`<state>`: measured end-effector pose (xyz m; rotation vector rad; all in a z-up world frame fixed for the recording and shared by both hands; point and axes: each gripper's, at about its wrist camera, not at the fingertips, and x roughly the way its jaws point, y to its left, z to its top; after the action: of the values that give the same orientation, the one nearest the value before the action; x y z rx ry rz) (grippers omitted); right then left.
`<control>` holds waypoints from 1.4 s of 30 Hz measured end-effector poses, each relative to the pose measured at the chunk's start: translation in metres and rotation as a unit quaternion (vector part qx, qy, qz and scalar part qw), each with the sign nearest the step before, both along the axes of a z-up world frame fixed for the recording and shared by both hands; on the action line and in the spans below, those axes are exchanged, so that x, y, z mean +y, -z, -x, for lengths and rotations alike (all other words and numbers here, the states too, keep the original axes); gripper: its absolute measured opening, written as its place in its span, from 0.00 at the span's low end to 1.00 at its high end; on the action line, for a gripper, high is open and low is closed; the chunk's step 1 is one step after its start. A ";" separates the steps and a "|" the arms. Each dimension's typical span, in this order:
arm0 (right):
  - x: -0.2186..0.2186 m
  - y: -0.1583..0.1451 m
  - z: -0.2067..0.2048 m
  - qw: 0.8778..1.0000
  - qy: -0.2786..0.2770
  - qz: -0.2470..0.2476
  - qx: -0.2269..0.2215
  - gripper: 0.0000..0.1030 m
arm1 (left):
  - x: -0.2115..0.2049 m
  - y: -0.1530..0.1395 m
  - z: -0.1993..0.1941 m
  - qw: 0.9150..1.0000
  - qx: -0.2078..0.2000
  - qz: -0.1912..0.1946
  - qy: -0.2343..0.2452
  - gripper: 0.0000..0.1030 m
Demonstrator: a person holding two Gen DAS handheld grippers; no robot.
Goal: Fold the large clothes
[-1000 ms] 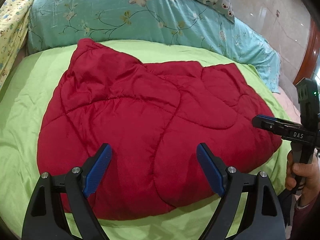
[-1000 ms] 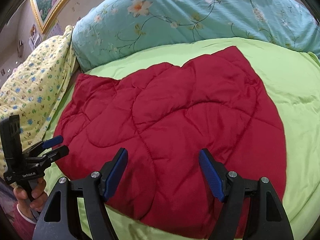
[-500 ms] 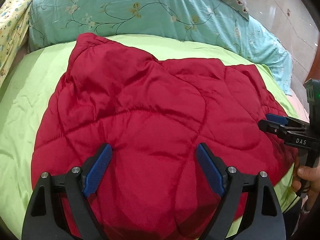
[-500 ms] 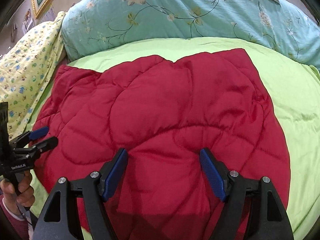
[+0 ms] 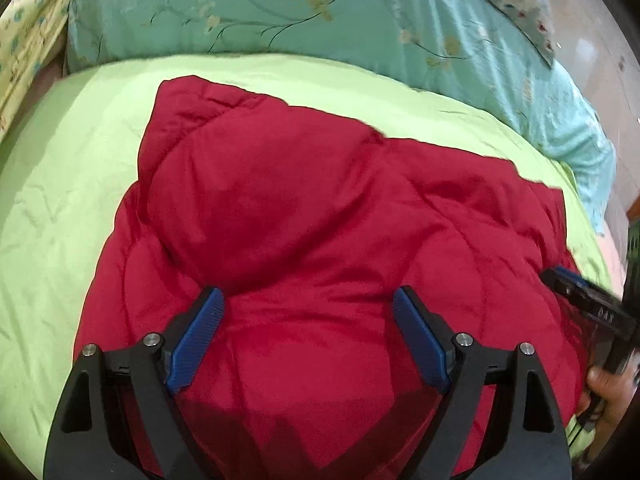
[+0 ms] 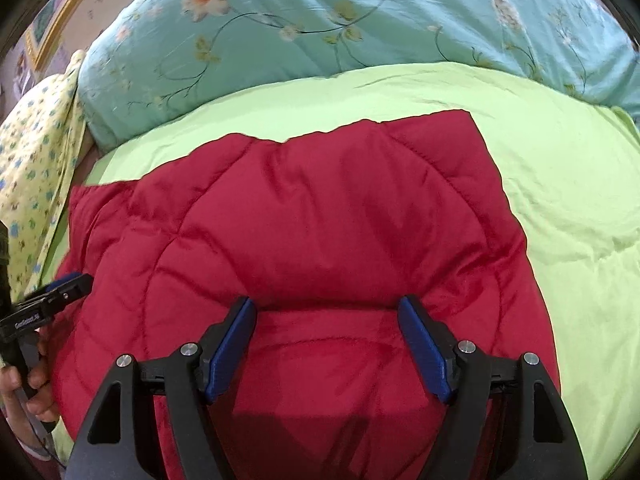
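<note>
Red quilted jacket (image 5: 320, 240) lies spread on the green sheet (image 5: 60, 200); both the left gripper (image 5: 308, 336) and the right gripper (image 6: 326, 340), jaws spread, have dropped closer to its near hem, likely readying a grasp.

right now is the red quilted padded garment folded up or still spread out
Mostly spread: the red quilted padded garment lies wide on the light green bedsheet, puffed, no neat fold visible. Both open grippers, left and right, hover over it.

Red quilted padded garment (image 5: 320, 216), puffy and creased, spread flat on light green bedsheet (image 5: 60, 184)
</note>
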<state>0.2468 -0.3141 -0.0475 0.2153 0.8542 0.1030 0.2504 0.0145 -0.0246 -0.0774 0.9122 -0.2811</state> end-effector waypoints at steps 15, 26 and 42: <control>-0.008 0.007 -0.003 1.000 0.005 -0.015 -0.020 0.74 | 0.004 0.009 -0.017 1.000 0.006 -0.014 -0.027 0.85; -0.012 0.007 0.003 0.999 0.009 -0.013 -0.029 0.74 | -0.012 -0.017 0.077 1.000 -0.025 -0.009 -0.003 0.85; 0.007 -0.028 0.104 0.995 0.041 0.033 -0.086 0.74 | -0.030 0.010 0.075 0.997 -0.033 -0.075 0.001 0.89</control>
<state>0.1425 -0.3073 -0.0198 0.1768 0.6760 0.0170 0.1750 -0.0154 -0.0349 0.0721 0.8643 -0.2157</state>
